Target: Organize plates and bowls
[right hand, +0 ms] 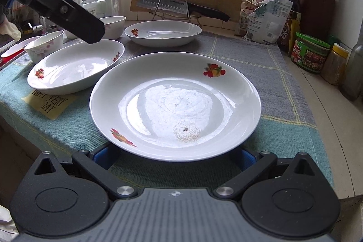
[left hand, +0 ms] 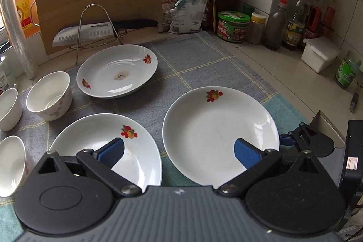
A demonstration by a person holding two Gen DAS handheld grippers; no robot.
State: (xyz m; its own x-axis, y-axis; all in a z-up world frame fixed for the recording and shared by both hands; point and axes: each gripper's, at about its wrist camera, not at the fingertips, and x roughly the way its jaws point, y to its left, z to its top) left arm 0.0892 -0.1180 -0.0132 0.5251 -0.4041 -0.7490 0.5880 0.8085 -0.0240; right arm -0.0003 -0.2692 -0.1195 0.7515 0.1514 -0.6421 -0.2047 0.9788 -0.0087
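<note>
Three plates sit on the checked cloth [right hand: 249, 56]. The near plate [right hand: 174, 106] lies between the right gripper [right hand: 174, 157] fingers, spread wide. The left gripper [left hand: 179, 151] hovers released above the other plates.

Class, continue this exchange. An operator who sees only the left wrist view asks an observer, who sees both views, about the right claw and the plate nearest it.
Operator: Is the right claw gripping that plate?
Observer: No. The right claw is open. Its blue fingers are set wide apart, low at the near edge of the plate, and grip nothing.
Operator: From here the plate looks clean. Is it?
Observer: No. A whitish crust with a dark speck sits near its front.
</note>
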